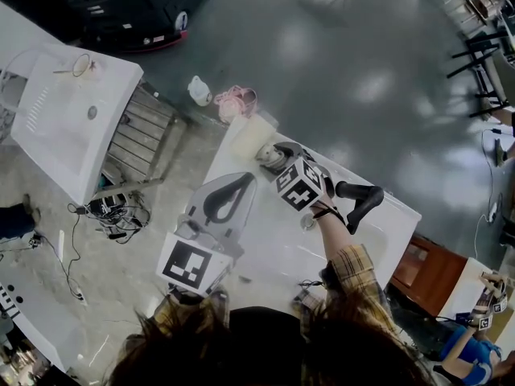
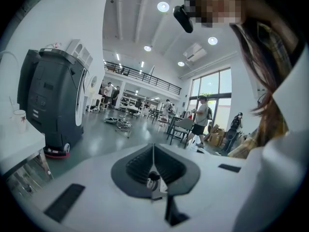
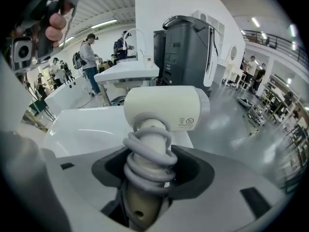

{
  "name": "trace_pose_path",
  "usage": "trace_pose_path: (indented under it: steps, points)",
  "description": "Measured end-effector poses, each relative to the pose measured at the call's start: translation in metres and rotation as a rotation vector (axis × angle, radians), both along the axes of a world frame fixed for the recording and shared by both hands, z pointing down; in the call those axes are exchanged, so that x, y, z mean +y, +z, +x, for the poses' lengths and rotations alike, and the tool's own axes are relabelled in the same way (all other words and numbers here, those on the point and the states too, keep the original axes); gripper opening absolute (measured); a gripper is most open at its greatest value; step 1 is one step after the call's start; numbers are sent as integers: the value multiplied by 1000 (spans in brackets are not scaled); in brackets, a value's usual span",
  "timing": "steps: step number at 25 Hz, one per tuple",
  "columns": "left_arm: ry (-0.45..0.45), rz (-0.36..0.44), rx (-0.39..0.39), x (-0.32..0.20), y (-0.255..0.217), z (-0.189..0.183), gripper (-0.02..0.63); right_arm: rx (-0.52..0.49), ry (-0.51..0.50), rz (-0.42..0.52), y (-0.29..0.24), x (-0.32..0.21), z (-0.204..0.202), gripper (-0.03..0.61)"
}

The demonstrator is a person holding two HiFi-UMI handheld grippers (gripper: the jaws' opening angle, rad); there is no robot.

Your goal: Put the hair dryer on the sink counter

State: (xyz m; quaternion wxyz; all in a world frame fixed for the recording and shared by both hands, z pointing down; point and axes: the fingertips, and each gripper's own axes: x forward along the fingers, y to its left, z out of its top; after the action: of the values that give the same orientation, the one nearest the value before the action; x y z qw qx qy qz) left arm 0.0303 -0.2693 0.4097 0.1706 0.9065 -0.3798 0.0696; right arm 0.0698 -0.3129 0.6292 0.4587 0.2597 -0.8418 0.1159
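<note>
The cream hair dryer (image 1: 256,141) has its grey cord wound round the handle (image 3: 148,158). My right gripper (image 1: 278,159) is shut on that handle and holds the dryer (image 3: 164,105) over the far end of the white sink counter (image 1: 269,248), head pointing away. Below it lies the white basin (image 3: 79,129). My left gripper (image 1: 229,199) hovers over the counter's left side, its jaws closed together with nothing between them. In the left gripper view the left gripper (image 2: 153,177) points out across the room.
A black faucet (image 1: 362,201) stands at the counter's right. A second white sink unit (image 1: 72,111) is at left, a dark machine (image 1: 137,6) beyond it. A white jug (image 1: 199,91), a pink item (image 1: 236,101) and cables (image 1: 113,211) lie on the floor. A person (image 1: 475,344) is at lower right.
</note>
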Motion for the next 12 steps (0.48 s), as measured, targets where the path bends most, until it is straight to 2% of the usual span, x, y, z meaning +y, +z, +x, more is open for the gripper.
trace_pose_path:
  steps: [4,12]
  points:
    - [1,-8,-6,2,2,2,21,36,-59,12,2,1,-2,258]
    - [2,-1,-6,3,1,3,21,19,-50,-18,4,1,-2,262]
